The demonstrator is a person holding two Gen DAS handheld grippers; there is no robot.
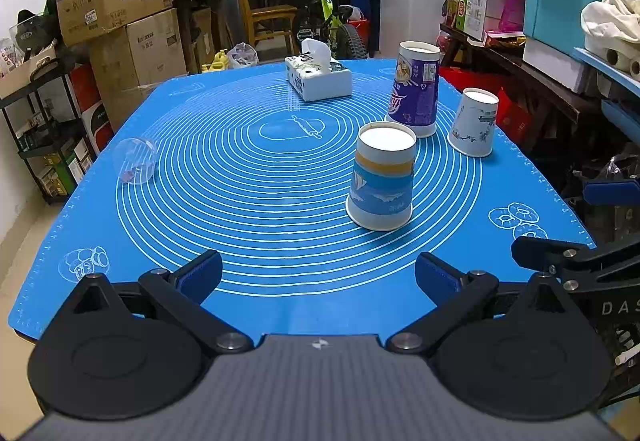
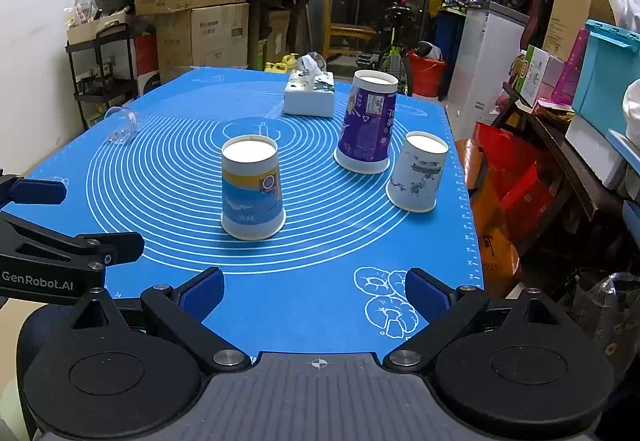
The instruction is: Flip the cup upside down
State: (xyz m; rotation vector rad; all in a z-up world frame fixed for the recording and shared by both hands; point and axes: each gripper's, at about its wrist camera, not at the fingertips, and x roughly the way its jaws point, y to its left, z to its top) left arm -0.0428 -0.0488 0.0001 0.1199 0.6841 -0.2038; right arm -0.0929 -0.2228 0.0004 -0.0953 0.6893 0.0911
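Three paper cups stand upside down on the blue mat [image 1: 260, 301]: a blue-and-yellow cup [image 1: 382, 183] nearest, a tall purple cup [image 1: 414, 89] behind it, and a white cup with ink drawing [image 1: 474, 123] to the right. They also show in the right wrist view: blue-and-yellow cup [image 2: 251, 188], purple cup [image 2: 368, 123], white cup [image 2: 419, 172]. A clear plastic cup [image 1: 135, 160] lies on its side at the mat's left edge, as the right wrist view shows too [image 2: 122, 125]. My left gripper [image 1: 318, 275] and right gripper [image 2: 314, 291] are open and empty near the mat's front edge.
A white tissue box [image 1: 318, 77] sits at the far middle of the mat [image 2: 280, 321]. Cardboard boxes [image 1: 116, 1] and a black shelf [image 1: 44, 129] stand to the left. A bicycle [image 1: 332, 13] and a white cabinet [image 1: 412, 1] are behind. Cluttered shelves and red bags [image 2: 516, 201] line the right.
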